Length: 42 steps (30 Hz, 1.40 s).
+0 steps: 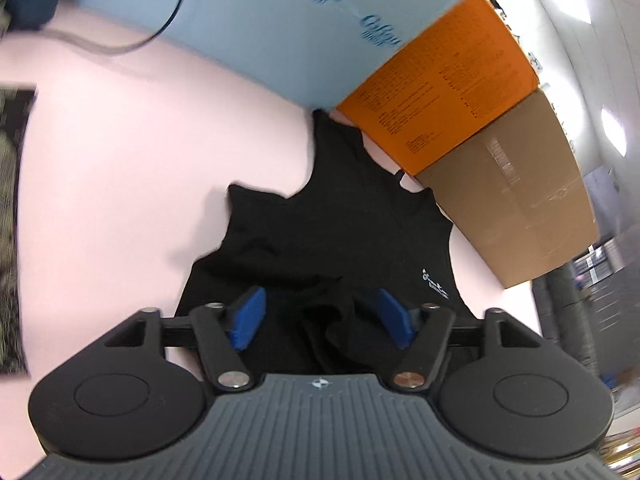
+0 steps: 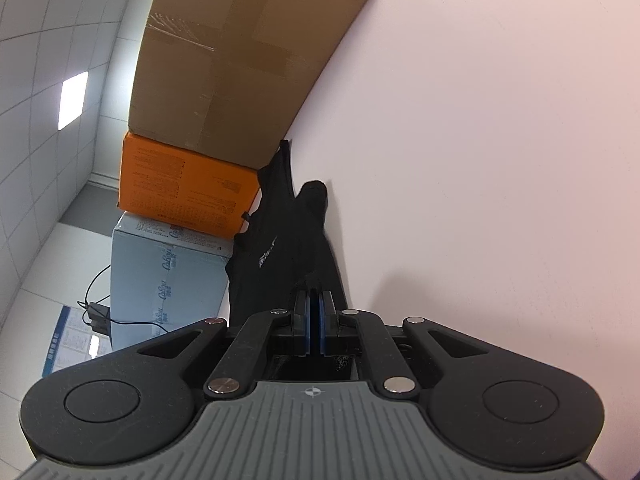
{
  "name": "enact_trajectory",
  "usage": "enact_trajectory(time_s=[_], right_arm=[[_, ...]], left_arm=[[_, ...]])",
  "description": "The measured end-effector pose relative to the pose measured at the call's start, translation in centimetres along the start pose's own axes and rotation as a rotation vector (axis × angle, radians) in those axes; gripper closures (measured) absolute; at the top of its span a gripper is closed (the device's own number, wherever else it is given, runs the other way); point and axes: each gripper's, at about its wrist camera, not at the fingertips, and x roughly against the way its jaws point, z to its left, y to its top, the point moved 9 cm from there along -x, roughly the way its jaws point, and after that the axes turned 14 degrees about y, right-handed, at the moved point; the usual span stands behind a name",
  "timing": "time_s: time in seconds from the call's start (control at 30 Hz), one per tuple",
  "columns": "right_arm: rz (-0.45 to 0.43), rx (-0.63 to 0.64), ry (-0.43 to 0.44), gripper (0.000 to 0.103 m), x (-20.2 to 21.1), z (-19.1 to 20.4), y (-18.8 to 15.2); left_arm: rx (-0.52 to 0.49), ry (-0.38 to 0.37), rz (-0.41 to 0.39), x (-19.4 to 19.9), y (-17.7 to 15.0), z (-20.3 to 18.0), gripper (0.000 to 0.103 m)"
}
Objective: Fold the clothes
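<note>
Black shirt (image 1: 340, 236) sprawls centre frame on the pink table (image 1: 120, 168), its far end near the orange box (image 1: 440, 80). Left gripper (image 1: 322, 316) gapes, blue pads apart over loose cloth. Right gripper (image 2: 315, 312) is pinched tight on the shirt's edge.

Matt cloth, card and plastic on a smooth pale table

The black cloth garment (image 1: 340, 220) looks soft and matt, with a small pale print, lying on the smooth, pale pink matt tabletop (image 1: 140, 160). Far right, the brown cardboard box (image 1: 520, 200) is dull paperboard with glossy clear tape strips; the orange printed carton (image 1: 448, 80) and light blue printed carton (image 1: 260, 32) look smoother. The left gripper (image 1: 322, 320) has matt black plastic, rough blue pads (image 1: 250, 320) and shiny metal pins.
</note>
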Motion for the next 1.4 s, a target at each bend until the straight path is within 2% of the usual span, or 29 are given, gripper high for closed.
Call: enact_trajectory(time_s=[0.07,0.3,0.37,0.4,0.53,0.63,0.73,0.93,1.1,1.17,1.23,1.3,1.4], right_arm=[[0.004,-0.015,0.001,0.099,0.3,-0.3,-0.4],[0.013,-0.043,-0.008,0.099,1.1,-1.1,-1.1],[0.02,-0.042,-0.006,0.099,1.0,-1.1,-1.2],[0.022,-0.045,-0.001,0.098,1.1,-1.1,-1.3],[0.046,-0.034,0.06,0.099,1.6,0.6,-1.3],[0.075,-0.032,0.163,0.099,2.7,3.6,-1.4],[0.123,-0.026,0.242,0.099,3.9,6.6,-2.1],[0.186,-0.049,0.335,0.099,6.6,10.7,-3.6],[0.237,-0.08,0.334,0.099,8.0,11.5,-5.0],[0.265,-0.086,0.314,0.099,8.5,11.2,-5.6],[0.303,-0.086,0.252,0.099,9.1,9.7,-6.6],[0.345,-0.079,0.135,0.099,9.7,7.4,-7.5],[0.444,0.01,-0.095,0.096,10.9,3.9,-9.2]], left_arm=[[-0.035,0.022,-0.001,-0.4,-0.4,-0.2,0.033],[-0.31,0.103,-0.074,-3.5,-2.0,-5.0,0.033],[-0.375,0.115,-0.107,-3.9,-2.4,-5.9,0.065],[-0.394,0.111,-0.11,-4.0,-2.5,-6.2,0.099],[-0.357,0.061,-0.162,-0.8,-2.4,-5.9,0.099],[-0.291,0.015,-0.211,3.5,-2.3,-4.3,0.099],[-0.251,0.004,-0.262,8.4,-2.9,-2.8,0.099],[-0.142,0.019,-0.315,16.2,-5.5,0.9,0.099],[-0.092,0.073,-0.289,18.6,-8.5,2.9,0.099],[-0.076,0.087,-0.261,18.7,-9.9,3.8,0.099],[-0.055,0.114,-0.225,18.4,-11.2,5.4,0.099],[-0.033,0.17,-0.175,17.0,-12.6,7.4,0.099],[0.0,0.295,-0.059,15.1,-15.0,11.5,0.099]])
